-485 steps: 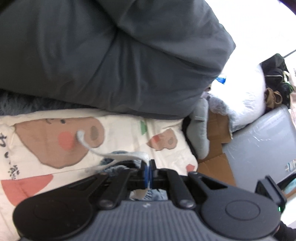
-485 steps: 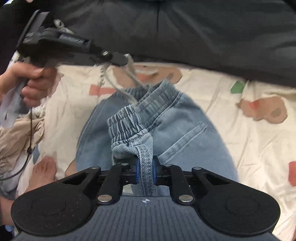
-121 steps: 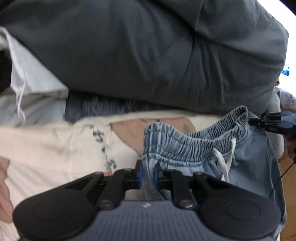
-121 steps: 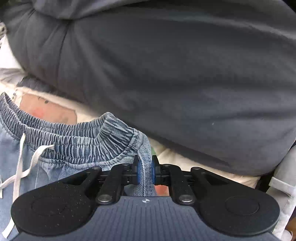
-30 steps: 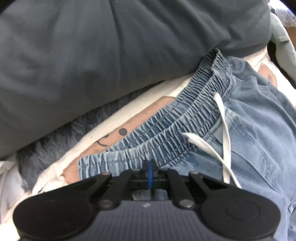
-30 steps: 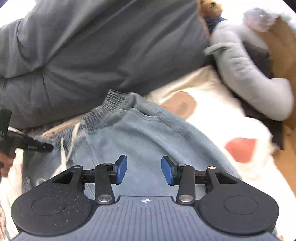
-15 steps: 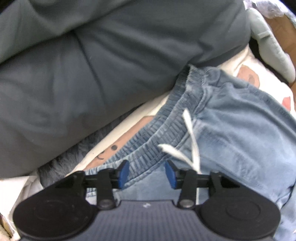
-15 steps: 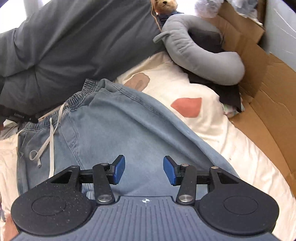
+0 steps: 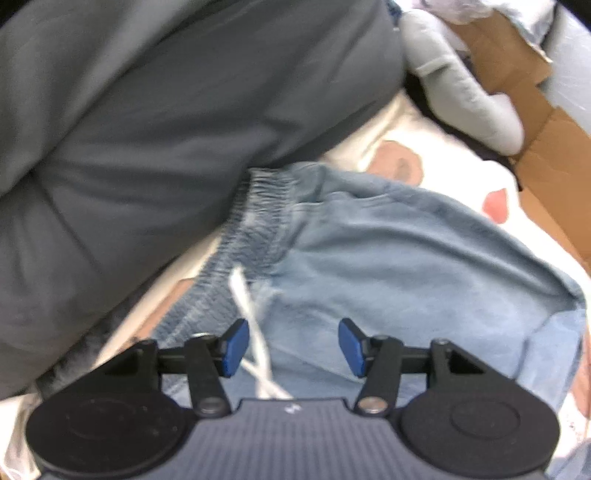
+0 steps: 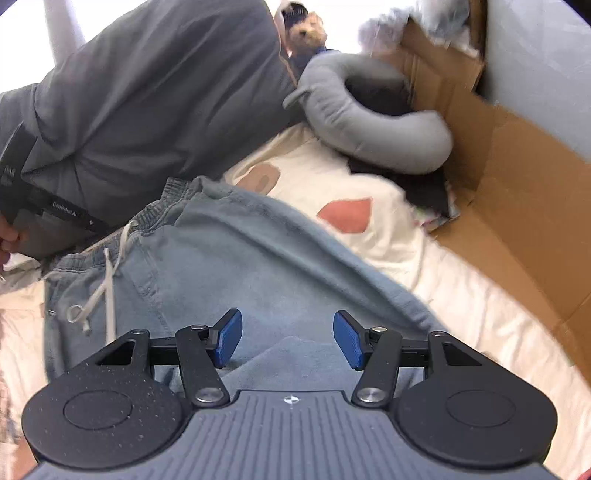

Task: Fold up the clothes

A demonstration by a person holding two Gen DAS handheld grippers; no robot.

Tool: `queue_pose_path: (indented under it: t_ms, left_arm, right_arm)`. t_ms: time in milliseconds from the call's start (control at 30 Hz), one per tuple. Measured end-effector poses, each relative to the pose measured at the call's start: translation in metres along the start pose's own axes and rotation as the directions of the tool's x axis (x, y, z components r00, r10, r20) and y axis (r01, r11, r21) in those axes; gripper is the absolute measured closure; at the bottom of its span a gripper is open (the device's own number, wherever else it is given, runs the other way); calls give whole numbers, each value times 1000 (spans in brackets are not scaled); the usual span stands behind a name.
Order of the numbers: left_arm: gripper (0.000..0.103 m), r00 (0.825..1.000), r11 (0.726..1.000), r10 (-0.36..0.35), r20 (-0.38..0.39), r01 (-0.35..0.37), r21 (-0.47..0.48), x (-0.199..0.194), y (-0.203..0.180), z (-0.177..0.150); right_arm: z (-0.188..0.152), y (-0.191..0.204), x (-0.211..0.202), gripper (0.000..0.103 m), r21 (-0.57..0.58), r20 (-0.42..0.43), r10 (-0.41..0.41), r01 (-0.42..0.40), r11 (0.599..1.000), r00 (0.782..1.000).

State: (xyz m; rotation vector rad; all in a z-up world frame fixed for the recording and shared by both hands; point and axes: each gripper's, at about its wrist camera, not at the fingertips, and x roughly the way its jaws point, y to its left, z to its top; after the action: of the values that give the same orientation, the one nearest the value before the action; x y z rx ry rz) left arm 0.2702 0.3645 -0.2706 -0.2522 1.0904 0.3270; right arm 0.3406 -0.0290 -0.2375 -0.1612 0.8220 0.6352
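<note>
The jeans (image 10: 236, 266) were faded light blue denim with a whitish drawstring (image 10: 107, 280), lying on a cream sheet (image 10: 332, 177) printed with brown and coral-red patches. Behind it lay a dark grey duvet (image 10: 155, 103), a pale grey neck pillow (image 10: 369, 125) and brown cardboard (image 10: 517, 177). Both grippers' pads (image 10: 227, 338) were bright blue on black frames.

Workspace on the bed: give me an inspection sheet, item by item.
Surface: cream printed sheet, mostly covered.
Job's things: light blue jeans spread flat, elastic waistband toward the dark grey duvet; white drawstring loose.
Clutter: grey curved cushion, teddy bear.
Grippers: left gripper and right gripper above the jeans, jaws opening, nothing between them.
Cables: nothing seen.
Surroundings: cardboard along the bed's edge.
</note>
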Motion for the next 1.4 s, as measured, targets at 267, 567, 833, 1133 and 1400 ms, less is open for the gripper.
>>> queue_pose_path:
  t_ms: [267,567,833,1133,1400]
  left_arm:
    - [42,1000,1000,-5,-11,5,-1,-6,-36,-5]
    - [42,986,986,-157,49,160,-55,-4,-65,-31]
    - [42,973,973,-227,-32,225,-59,14,-84,-70]
    - [42,958,964,-265,-106,262,-41,27,-89,-102]
    - [42,953,962,-273,-130,271,-33,28,-85,-107]
  right_arm:
    - [-26,-15,-23,41,60,23,3,-4,998,1000]
    - [-63,-36,-31,41,137,-14,-1,3,991,1000]
    - [-116,-39,-14,42,180,-117,-27,48,982,993]
    - [-147,-41,11,42,351,-177,57,9,936,983]
    - [-160,-34,33,49,500,-147,128,-38,865,981]
